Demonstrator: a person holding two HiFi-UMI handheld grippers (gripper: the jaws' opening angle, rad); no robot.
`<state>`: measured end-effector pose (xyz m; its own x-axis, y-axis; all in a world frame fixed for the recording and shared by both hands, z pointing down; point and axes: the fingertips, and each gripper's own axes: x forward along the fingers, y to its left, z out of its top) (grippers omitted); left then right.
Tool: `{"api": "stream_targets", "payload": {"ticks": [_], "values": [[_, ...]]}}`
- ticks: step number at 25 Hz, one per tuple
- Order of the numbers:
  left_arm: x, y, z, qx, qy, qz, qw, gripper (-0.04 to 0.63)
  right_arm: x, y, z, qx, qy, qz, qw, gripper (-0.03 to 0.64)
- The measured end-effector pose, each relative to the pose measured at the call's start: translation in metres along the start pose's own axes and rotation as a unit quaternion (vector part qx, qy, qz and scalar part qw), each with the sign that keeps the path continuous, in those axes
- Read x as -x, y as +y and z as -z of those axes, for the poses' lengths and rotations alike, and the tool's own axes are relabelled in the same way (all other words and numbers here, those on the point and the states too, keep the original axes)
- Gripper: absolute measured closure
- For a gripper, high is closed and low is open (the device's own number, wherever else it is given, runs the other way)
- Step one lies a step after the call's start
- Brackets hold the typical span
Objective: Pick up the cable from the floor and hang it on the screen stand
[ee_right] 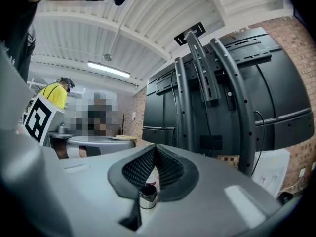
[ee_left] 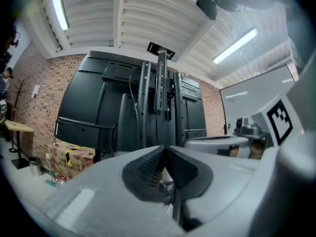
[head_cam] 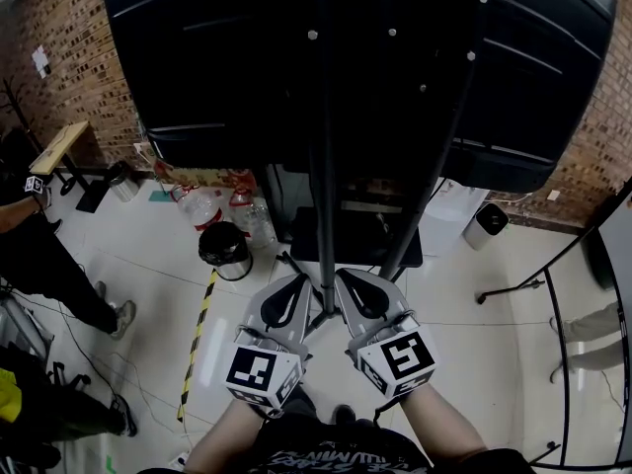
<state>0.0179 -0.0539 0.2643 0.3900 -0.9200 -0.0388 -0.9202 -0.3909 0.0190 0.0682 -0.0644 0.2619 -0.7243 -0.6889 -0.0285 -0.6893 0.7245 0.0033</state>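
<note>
A thin cable [head_cam: 87, 355] lies on the floor [head_cam: 148, 265] far to the left, near a person's shoes. It is well apart from both tools, and neither tool touches it.

The left tool [head_cam: 296, 289] is closed, with its two dark pads pressed together and nothing between them. The right tool [head_cam: 351, 286] is closed and empty too. The two tools sit side by side, one on each side of the pole of the screen stand [head_cam: 324, 166].

The floor is pale tile with a yellow and black stripe [head_cam: 197, 334] on it. A black bucket [head_cam: 225, 250] and some big water bottles [head_cam: 202, 205] stand by the foot of the stand. A big black screen [head_cam: 247, 57] hangs on the stand, and we see its back. Behind it is a brick wall [head_cam: 69, 38]. A small white bin [head_cam: 486, 223] stands to the right.

Both arms reach out from the bottom of the head view. The tools point forward and up at the stand.
</note>
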Motion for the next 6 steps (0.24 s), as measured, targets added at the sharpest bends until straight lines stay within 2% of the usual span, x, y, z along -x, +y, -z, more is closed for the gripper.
{"api": "stream_targets", "payload": {"ticks": [6], "values": [[-0.006,-0.0052,-0.0001,0.002,0.001,0.002,1.0,0.591,0.003,-0.0073,-0.0017,0.001,-0.003,-0.001,1.0,0.609]]}}
